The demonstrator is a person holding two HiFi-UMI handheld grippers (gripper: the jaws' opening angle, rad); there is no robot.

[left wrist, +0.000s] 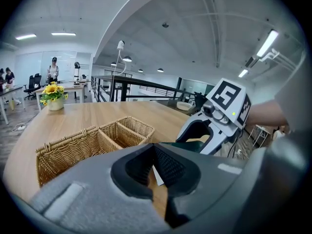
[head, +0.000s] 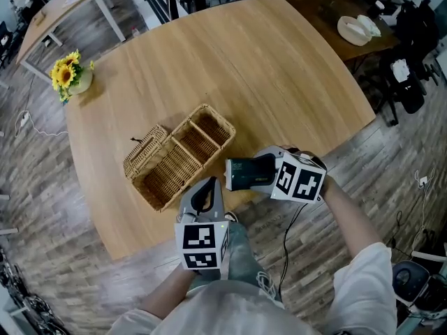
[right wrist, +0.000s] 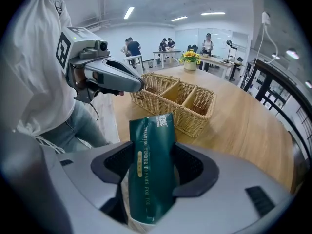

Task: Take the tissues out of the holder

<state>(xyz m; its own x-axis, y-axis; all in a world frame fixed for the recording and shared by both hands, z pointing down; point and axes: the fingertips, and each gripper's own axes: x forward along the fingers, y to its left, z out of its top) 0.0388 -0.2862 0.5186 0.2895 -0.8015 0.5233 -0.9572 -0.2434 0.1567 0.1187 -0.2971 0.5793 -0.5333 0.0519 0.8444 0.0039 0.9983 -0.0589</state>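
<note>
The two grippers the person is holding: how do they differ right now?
The right gripper is clamped on a dark green tissue pack; the left gripper holds nothing, with its jaws together. In the head view the right gripper points sideways along the table edge, while the left gripper points away from the person, toward the wicker basket. Both are grey, carry a marker cube, and sit just beside the basket.

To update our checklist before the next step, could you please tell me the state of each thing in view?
wicker basket: on the table, all three compartments empty.
tissue pack: out of the basket, clamped between the jaws of the right gripper.
left gripper: shut, holding nothing.
sunflower pot: upright near the table's far corner.
</note>
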